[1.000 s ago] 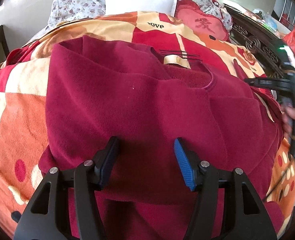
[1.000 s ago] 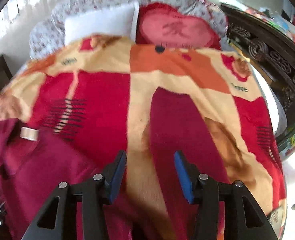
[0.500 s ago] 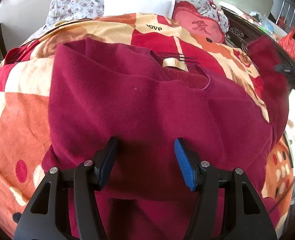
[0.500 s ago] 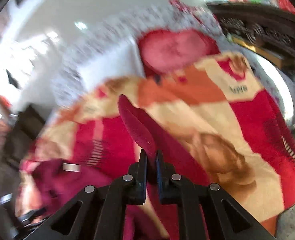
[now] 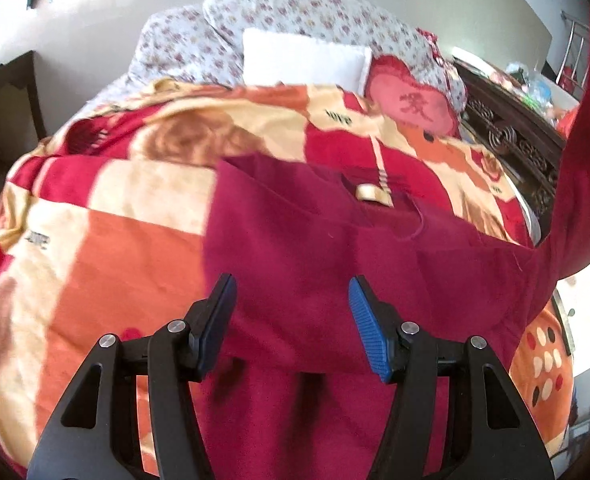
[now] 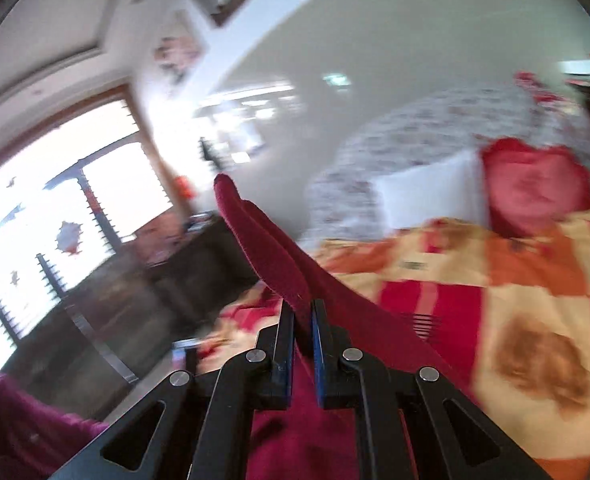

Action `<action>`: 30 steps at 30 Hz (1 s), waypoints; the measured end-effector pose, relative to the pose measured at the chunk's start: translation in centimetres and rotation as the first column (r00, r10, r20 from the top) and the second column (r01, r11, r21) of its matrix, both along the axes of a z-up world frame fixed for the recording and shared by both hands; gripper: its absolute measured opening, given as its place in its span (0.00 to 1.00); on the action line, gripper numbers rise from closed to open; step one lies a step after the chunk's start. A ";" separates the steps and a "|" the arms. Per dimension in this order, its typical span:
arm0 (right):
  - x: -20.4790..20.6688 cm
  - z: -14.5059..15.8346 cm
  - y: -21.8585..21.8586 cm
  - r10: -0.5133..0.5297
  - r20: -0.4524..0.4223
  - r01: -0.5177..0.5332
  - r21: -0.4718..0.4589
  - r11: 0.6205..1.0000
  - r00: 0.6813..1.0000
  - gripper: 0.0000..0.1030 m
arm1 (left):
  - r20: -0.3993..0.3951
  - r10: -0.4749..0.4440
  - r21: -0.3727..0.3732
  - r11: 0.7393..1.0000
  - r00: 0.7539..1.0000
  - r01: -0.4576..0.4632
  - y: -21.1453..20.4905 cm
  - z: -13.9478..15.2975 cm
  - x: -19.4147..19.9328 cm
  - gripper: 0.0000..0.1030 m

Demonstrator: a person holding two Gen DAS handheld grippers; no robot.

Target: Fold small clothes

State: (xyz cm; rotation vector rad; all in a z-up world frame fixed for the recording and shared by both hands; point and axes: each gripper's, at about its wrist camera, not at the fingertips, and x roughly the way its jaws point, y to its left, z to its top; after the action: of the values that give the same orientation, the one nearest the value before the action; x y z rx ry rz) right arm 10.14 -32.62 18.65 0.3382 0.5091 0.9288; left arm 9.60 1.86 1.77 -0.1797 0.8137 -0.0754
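A dark red fleece top [image 5: 335, 248] lies on the bed's patterned blanket [image 5: 107, 232], its neck label [image 5: 373, 194] facing up. My left gripper [image 5: 293, 320] hovers over the garment's lower part, jaws apart with only cloth beneath them, not pinched. One sleeve [image 5: 587, 184] rises off the bed at the right edge of the left wrist view. In the right wrist view my right gripper [image 6: 303, 320] is shut on that sleeve [image 6: 263, 240], whose cuff sticks up past the pads.
At the head of the bed lie a white pillow [image 5: 303, 58], a red heart-shaped cushion [image 5: 415, 104] and a floral quilt [image 5: 295, 12]. A dark carved wooden frame [image 5: 511, 140] runs along the right side. A window [image 6: 55, 208] and dark furniture [image 6: 143, 292] stand left.
My right gripper closed on the sleeve and lifted it high off the bed, tilting up towards the wall. My left gripper rose and drew back, still open.
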 end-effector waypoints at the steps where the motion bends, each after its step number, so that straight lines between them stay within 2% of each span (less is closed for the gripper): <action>1: 0.0 0.2 1.2 0.046 0.002 -0.046 0.004 0.999 0.999 0.07 | 0.008 0.013 -0.003 1.000 1.000 -0.013 0.7 0.3 -0.3 0.57; 6: 2.4 -1.4 8.2 0.217 -0.043 -0.219 -0.048 0.975 0.975 0.07 | 0.040 0.114 -0.034 0.993 0.993 -0.112 5.0 1.7 -2.0 0.57; 10: 6.9 -6.3 14.1 0.257 -0.160 -0.281 -0.152 0.948 0.953 0.07 | 0.049 0.165 -0.047 0.986 0.985 -0.163 7.2 1.8 -2.8 0.57; 12: 9.9 -9.9 16.7 0.218 -0.237 -0.271 -0.220 0.937 0.947 0.07 | 0.037 0.176 -0.044 0.984 0.984 -0.174 7.5 1.4 -2.6 0.57; 14: 12.5 -14.3 19.1 0.117 -0.304 -0.221 -0.335 0.916 0.946 0.16 | 0.017 0.171 -0.044 0.985 0.985 -0.170 7.4 0.9 -2.1 0.57; 15: 13.8 -15.8 19.7 0.062 -0.313 -0.188 -0.393 0.900 0.948 0.22 | 0.012 0.164 -0.042 0.986 0.986 -0.164 7.3 0.7 -2.0 0.57; 17: 14.7 -17.7 20.3 -0.035 -0.279 -0.112 -0.493 0.863 0.960 0.23 | 0.012 0.144 -0.030 0.989 0.990 -0.144 6.8 0.4 -1.6 0.57; 19: 14.8 -17.8 19.4 -0.098 -0.254 -0.048 -0.512 0.858 0.962 0.23 | 0.014 0.127 -0.015 0.992 0.992 -0.127 6.4 0.3 -1.2 0.57; 21: 14.2 -16.8 18.2 -0.110 -0.220 -0.018 -0.512 0.859 0.969 0.26 | 0.010 0.115 -0.010 0.993 0.993 -0.115 6.1 -0.2 -0.5 0.57; 24: 10.6 -14.2 16.2 -0.109 -0.121 0.034 -0.499 0.866 0.987 0.29 | -0.010 0.122 -0.032 0.992 0.992 -0.122 6.1 -1.1 0.2 0.57; 25: 9.3 -14.0 15.8 -0.074 -0.112 0.015 -0.457 0.889 0.991 0.30 | -0.018 0.129 -0.049 0.990 0.991 -0.130 6.1 -1.6 0.5 0.57; 27: 7.2 -13.9 16.2 -0.012 -0.131 -0.046 -0.423 0.905 0.991 0.30 | -0.030 0.136 -0.066 0.988 0.990 -0.137 5.8 -2.2 0.7 0.57; 30: 6.4 -16.4 18.9 0.026 -0.143 -0.096 -0.505 0.858 0.989 0.30 | -0.050 0.127 -0.066 0.989 0.991 -0.130 5.1 -2.6 0.8 0.57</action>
State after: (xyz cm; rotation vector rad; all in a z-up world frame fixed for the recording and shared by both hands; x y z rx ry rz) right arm 16.53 -13.71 2.24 -0.1051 0.8700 0.7984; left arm 10.42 6.93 -0.82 -0.2995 0.8442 0.0225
